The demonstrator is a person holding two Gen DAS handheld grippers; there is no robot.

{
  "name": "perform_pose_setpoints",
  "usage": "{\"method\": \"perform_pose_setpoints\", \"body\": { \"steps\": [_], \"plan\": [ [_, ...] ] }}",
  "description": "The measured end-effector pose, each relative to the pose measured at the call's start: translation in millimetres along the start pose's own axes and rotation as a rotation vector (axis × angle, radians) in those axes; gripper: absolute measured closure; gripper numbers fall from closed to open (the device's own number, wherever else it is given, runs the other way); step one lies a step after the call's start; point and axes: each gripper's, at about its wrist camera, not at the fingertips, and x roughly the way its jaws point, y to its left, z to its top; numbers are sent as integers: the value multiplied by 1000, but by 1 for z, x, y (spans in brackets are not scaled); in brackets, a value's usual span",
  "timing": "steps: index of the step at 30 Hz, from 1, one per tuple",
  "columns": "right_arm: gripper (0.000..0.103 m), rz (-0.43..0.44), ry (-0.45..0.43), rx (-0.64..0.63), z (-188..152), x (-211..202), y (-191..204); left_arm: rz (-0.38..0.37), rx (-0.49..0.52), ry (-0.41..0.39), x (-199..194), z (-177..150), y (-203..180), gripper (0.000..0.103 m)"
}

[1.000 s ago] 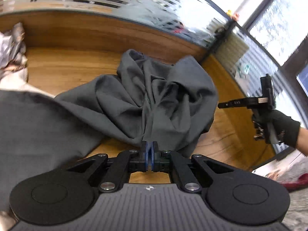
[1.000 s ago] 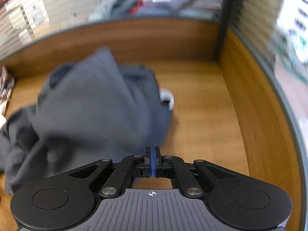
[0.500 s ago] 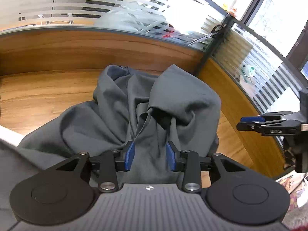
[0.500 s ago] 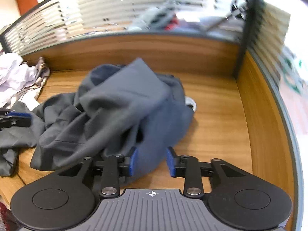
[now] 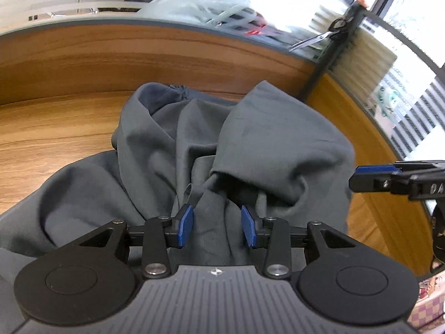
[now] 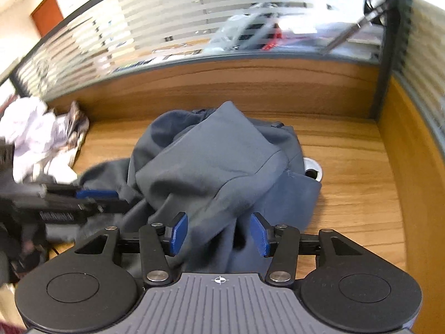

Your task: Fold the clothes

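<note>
A crumpled dark grey garment (image 5: 250, 150) lies heaped on the wooden desk (image 5: 55, 133); it shows again in the right wrist view (image 6: 211, 167). My left gripper (image 5: 217, 226) hovers over its near folds, jaws opening, blue pads apart with cloth under the gap but not pinched. My right gripper (image 6: 219, 233) stands over the garment's near right edge, jaws also opening, pads clear of the fabric. The right gripper's tip (image 5: 389, 178) pokes in from the right of the left wrist view, and the left gripper (image 6: 83, 200) from the left of the right wrist view.
Wooden partition walls (image 6: 250, 89) with striped glass above close off the back and right of the desk. A pile of pale clothes (image 6: 39, 139) lies at the left. A round cable grommet (image 6: 313, 168) sits by the garment's right edge. Scissors (image 5: 319, 36) hang on the corner post.
Both grippers went from shut to open. The left gripper moved in over the grey garment, which now fills its view. The right gripper tipped up, showing more of the desk.
</note>
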Motion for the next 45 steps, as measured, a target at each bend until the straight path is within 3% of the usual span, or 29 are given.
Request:
{"method": "perform_pose_setpoints", "body": {
  "steps": [3,4,5,7,11,13,15,20,27,30,32,34,38,42,45],
  "plan": [
    [49,33,-2,131,7,9,-12,-3,-4,20,8,3,0,64],
    [49,44,-2,171,9,12,-16,-7,-1,21,9,3,-1,83],
    [49,50,-3,206,10,16,-20,-16,2,22,8,4,-1,93],
    [51,56,2,239,13,22,-23,-31,10,9,3,4,-2,100],
    [64,62,21,253,16,31,-25,-52,-12,-61,-23,5,-2,101],
    [80,65,29,250,16,32,-26,-64,-47,-91,-43,5,3,101],
    [88,61,24,247,16,30,-27,-57,-71,-124,-66,5,8,101],
    [93,47,7,239,12,24,-28,-49,-172,-165,-132,0,28,101],
    [99,63,-9,182,11,14,-11,4,-177,-168,-187,-33,35,101],
    [99,62,-26,107,15,0,5,21,-175,-139,-194,-49,35,97],
    [99,60,-48,66,18,-14,13,52,-178,-143,-195,-54,38,87],
    [99,50,-72,44,19,-32,18,73,-191,-148,-196,-57,43,66],
    [99,31,-120,23,17,-70,25,79,-219,-163,-198,-53,55,61],
    [99,100,-132,-61,17,-84,62,117,-198,-191,-203,-40,64,56],
    [99,216,-101,-152,14,-76,107,136,-176,-207,-207,-30,68,49]
  ]
}}
